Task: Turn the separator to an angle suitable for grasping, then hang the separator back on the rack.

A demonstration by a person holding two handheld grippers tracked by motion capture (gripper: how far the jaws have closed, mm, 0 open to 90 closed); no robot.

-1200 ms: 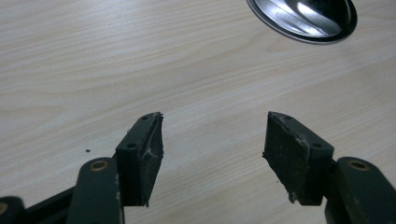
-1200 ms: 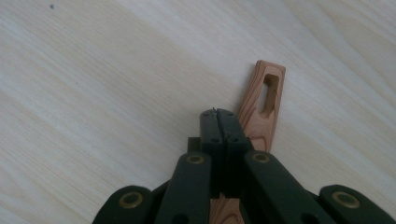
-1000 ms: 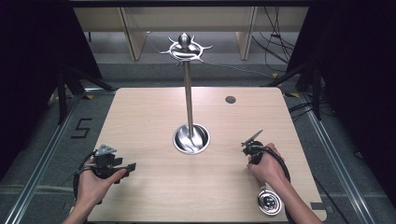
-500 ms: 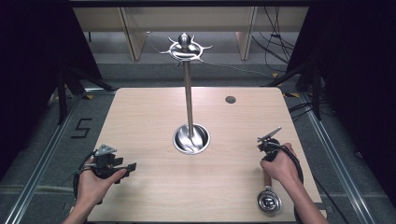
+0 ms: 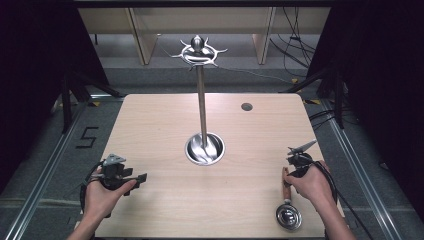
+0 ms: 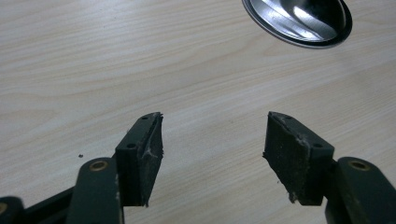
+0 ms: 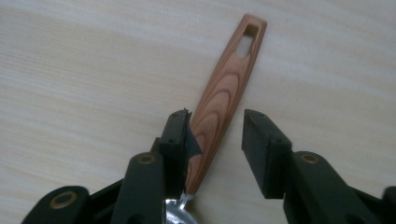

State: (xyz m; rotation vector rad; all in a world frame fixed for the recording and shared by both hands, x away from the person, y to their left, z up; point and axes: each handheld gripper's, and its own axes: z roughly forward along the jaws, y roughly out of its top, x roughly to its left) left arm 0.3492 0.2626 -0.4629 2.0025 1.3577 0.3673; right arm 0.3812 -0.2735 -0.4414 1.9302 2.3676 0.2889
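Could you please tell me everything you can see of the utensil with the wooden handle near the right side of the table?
The utensil has a tapered handle of reddish, strongly grained wood with a slot cut through its far end, and a round shiny metal head. It lies flat on the wooden table near the front right corner, head toward the person. The right hand-held gripper straddles the handle with jaws apart; the left jaw looks to be against it, the right one clear.

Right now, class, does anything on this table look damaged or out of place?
Yes: the pads on the left gripper's fingers are frayed at their edges. The wooden-handled ladle lies flat, unhung.
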